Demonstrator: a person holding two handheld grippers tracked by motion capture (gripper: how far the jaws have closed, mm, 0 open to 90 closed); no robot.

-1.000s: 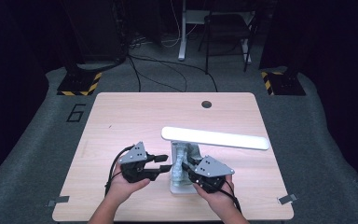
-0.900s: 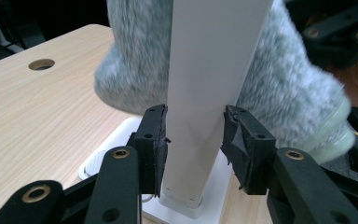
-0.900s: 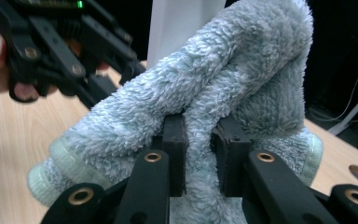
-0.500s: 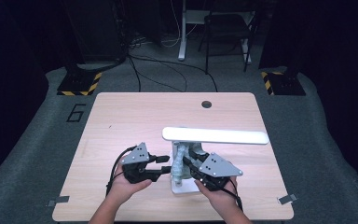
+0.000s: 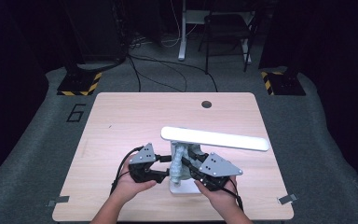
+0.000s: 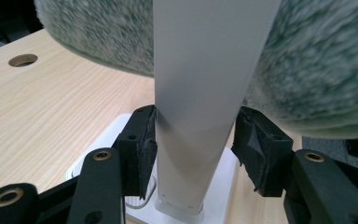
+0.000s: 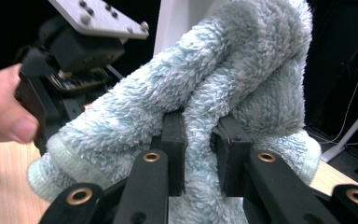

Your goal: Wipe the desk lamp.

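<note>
Opening since earlier: left gripper [image 6: 193, 149] straddling lamp post [image 6: 205, 93], loose; right gripper [image 7: 200, 154] pinching cloth [image 7: 242, 79].

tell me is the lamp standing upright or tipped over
Upright. The lamp stands on its white base flat on the table, its post vertical in the left gripper view, with a fluffy cloth wrapped around it.

The right tool [image 7: 199, 154] pinches a fluffy pale-green cloth [image 7: 223, 88], the left tool [image 7: 79, 51] just behind
</note>
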